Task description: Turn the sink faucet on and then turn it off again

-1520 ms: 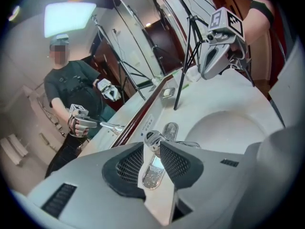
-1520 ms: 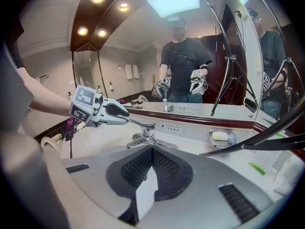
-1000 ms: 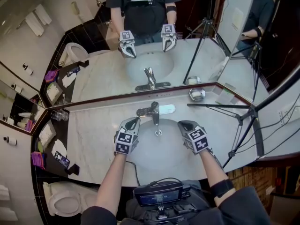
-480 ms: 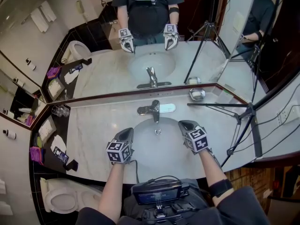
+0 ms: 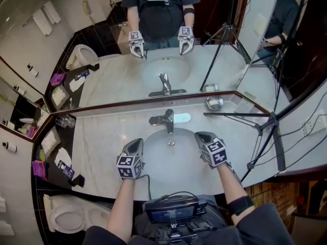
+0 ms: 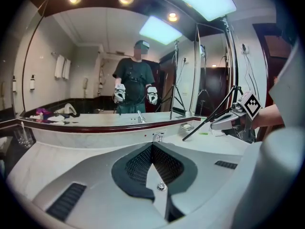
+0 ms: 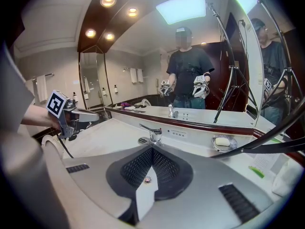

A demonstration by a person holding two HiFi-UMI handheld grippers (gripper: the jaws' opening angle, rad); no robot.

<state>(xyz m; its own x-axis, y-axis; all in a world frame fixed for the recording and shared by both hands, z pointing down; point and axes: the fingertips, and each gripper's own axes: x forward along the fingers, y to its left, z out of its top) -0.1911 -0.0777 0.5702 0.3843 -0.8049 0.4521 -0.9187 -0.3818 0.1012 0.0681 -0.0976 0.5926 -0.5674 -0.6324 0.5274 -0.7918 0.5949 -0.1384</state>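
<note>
I see both grippers low over the front of the sink (image 5: pixel 153 175), and neither of them touches the faucet (image 5: pixel 167 120). The faucet stands at the back edge of the basin, in the middle of the marble counter (image 5: pixel 102 147), just in front of the mirror (image 5: pixel 168 45), with its single lever on top. The left gripper (image 5: pixel 137 143) hangs over the front left rim of the basin. In its own view the jaws are pressed together with nothing between them, and the tips point toward the faucet (image 6: pixel 157 137), which is well apart from them. The right gripper (image 5: pixel 202 135) is over the right rim of the basin, a bit nearer to the faucet but also apart from it. Its jaws are clenched and empty too (the two dark pads meet in one line in the right gripper view), and behind the tips the faucet (image 7: pixel 151 133) shows with its lever. A soap dish (image 5: pixel 214 103) with a bar of soap sits on the counter to the right of the faucet, and a tripod (image 5: pixel 265 124) stands at the far right. Whether water is running I cannot tell from these views.
</note>
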